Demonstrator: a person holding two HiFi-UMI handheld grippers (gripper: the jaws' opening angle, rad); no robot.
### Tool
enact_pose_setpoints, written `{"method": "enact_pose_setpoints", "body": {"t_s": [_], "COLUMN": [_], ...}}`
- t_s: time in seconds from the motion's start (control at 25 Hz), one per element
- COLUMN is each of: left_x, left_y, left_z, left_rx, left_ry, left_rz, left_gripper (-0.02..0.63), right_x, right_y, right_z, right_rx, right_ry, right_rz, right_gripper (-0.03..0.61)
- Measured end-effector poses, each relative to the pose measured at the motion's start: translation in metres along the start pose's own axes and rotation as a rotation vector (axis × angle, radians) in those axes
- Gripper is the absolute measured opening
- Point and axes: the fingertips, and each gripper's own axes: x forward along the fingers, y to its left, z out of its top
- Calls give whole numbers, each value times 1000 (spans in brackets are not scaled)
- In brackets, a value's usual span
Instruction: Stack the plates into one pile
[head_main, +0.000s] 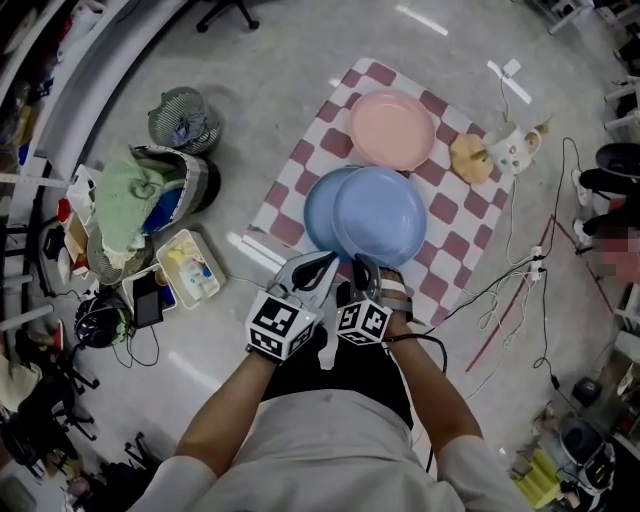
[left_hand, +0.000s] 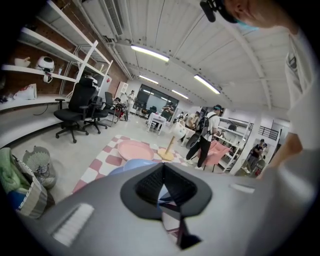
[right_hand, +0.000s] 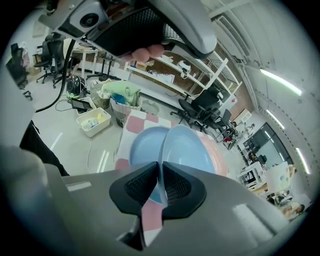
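Observation:
A red-and-white checked cloth (head_main: 300, 155) lies on the floor. A pink plate (head_main: 392, 128) rests at its far end. Nearer me, a blue plate (head_main: 380, 215) overlaps a second blue plate (head_main: 318, 210) lying to its left. My right gripper (head_main: 362, 272) is shut on the near rim of the upper blue plate (right_hand: 187, 147), whose thin edge shows between the pads, tilted over the other blue plate (right_hand: 142, 145). My left gripper (head_main: 325, 265) hovers beside it at the near edge of the lower plate, its tips together (left_hand: 162, 172) with nothing seen between them.
A beige object (head_main: 470, 158) and a white pot-shaped thing (head_main: 512, 148) sit on the cloth's right edge. To the left are a basket with green cloth (head_main: 130, 200), a white tray (head_main: 188, 268) and a wire basket (head_main: 180, 118). Cables (head_main: 520, 270) trail at right.

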Motion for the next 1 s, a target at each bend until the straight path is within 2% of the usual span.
{"method": "enact_pose_setpoints", "body": {"t_s": [0.64,0.76,0.84,1.0], "left_x": [-19,-19,-18,-15], "left_y": [41,47,49,49], "left_z": [-12,-13,-14,-14], "left_rx": [-51,-59,-63,-69], "left_ry": [3,7,10,17], "left_rz": [76,85,88,89], "left_gripper": [6,6,6,6], "right_x": [44,50,53,52], "right_y": [46,55,58,58], "right_z": [22,20,15,1], "right_rx": [-157,-154,-138,-101], "right_ry": [-34,-19,9,62], "right_rz": [58,102,134,192], "right_gripper": [29,34,66,89]}}
